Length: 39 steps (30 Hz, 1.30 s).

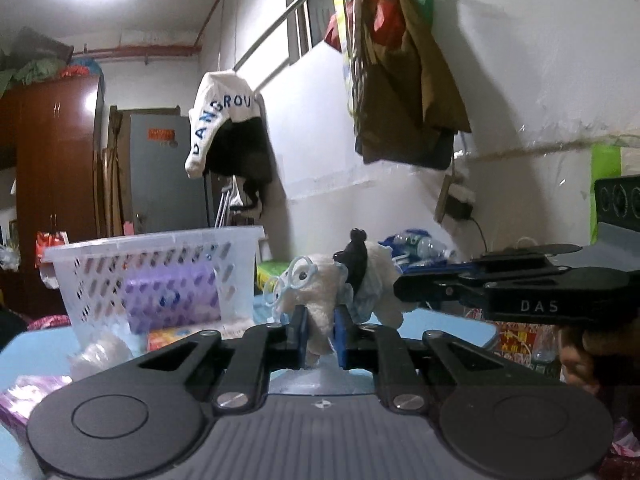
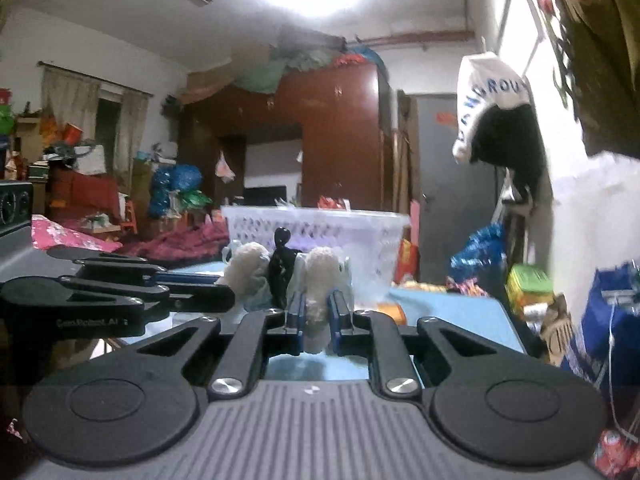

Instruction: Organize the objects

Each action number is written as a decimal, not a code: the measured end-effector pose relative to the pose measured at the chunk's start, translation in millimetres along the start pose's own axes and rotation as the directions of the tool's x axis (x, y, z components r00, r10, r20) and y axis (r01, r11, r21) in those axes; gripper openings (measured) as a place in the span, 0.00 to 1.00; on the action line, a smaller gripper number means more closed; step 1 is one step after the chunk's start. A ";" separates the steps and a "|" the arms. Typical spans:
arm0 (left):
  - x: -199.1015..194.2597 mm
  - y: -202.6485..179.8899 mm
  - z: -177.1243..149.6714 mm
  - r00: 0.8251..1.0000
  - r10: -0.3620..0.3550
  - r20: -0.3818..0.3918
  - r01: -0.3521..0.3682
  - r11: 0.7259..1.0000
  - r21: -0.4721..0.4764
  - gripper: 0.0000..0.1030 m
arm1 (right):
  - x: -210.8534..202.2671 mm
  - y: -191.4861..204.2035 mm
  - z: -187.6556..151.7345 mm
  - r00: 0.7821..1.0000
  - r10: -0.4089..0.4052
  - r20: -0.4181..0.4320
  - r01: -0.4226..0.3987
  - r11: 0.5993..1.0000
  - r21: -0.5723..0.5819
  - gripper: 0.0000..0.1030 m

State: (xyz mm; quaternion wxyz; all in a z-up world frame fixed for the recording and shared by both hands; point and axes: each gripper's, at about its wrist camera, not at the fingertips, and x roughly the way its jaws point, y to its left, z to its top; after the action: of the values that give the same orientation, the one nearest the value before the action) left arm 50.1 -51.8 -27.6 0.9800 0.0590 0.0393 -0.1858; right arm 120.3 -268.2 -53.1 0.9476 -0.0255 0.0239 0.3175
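— Look past your surface: a white and black jacket [image 1: 224, 128] hangs on the wall, brown bags [image 1: 404, 80] beside the window [image 1: 312, 20].

— You also have a dark red wardrobe [image 2: 340, 136] and a grey door [image 1: 164, 176] behind.

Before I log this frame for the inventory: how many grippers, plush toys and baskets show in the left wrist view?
Grippers: 2, left gripper and right gripper, both shut on the toy
Plush toys: 1, plush toy
Baskets: 1, basket
Total: 4
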 end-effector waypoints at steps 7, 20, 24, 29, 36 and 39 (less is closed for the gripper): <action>-5.9 17.1 9.9 0.999 0.026 0.021 -0.026 1.000 -0.015 0.16 | 9.5 10.0 16.5 0.999 0.047 0.026 -0.046 0.998 -0.047 0.12; -13.9 26.7 43.6 0.995 0.057 0.085 -0.060 0.998 0.028 0.16 | 19.2 7.5 40.6 0.995 0.081 0.057 -0.078 0.996 -0.044 0.11; -9.8 41.9 86.1 0.989 0.082 0.124 -0.087 0.996 0.036 0.16 | 28.0 10.1 73.2 0.991 0.081 0.108 -0.071 0.993 -0.092 0.11; 15.8 66.4 124.3 0.990 0.086 0.109 -0.088 0.996 0.011 0.16 | 53.7 10.7 106.9 0.988 0.072 0.138 -0.054 0.990 -0.129 0.11; 44.8 90.4 135.0 0.997 0.052 0.057 -0.049 0.997 -0.063 0.16 | 79.3 -0.3 109.4 0.994 0.040 0.098 -0.028 0.992 -0.123 0.11; 52.1 91.5 131.0 0.999 0.032 0.028 -0.029 0.997 -0.071 0.16 | 80.2 -9.9 104.0 0.996 0.042 0.082 -0.034 0.995 -0.092 0.11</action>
State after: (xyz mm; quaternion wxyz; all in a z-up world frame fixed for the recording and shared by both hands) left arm 139.4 -3.0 106.2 0.9847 0.0223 0.0305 -0.1701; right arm 193.2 -221.2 46.0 0.9394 -0.0547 -0.0301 0.3370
